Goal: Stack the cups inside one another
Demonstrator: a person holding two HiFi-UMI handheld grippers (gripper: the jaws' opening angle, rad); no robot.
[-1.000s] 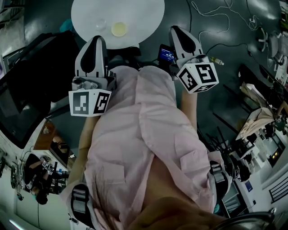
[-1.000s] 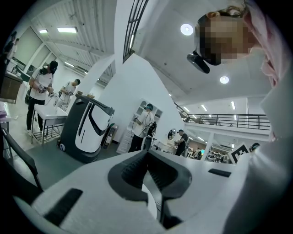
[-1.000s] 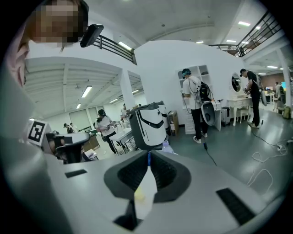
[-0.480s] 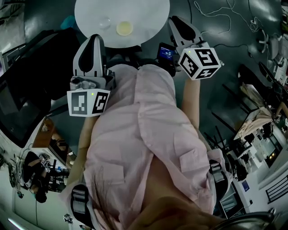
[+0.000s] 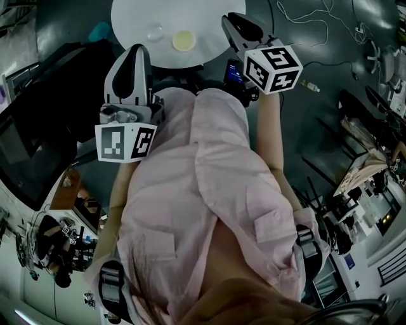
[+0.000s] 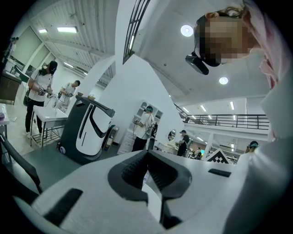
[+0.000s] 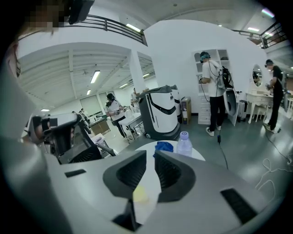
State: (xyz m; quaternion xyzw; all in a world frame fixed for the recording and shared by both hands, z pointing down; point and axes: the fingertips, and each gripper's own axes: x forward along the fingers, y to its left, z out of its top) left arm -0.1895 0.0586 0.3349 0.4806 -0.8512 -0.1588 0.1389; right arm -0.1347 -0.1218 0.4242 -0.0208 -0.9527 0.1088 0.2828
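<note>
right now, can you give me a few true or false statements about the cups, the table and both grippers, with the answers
1. The yellow cup and the clear cup stand side by side, apart, on the round white table. True.
2. The right gripper is holding the yellow cup. False: its jaws are shut with nothing gripped, and the cup sits on the table.
3. The left gripper has its jaws wide open. False: they are shut together and hold nothing.
4. In the right gripper view, a clear plastic bottle stands at the far side of the table. True.
5. One cup is already nested in the other. False: neither cup is inside the other.
</note>
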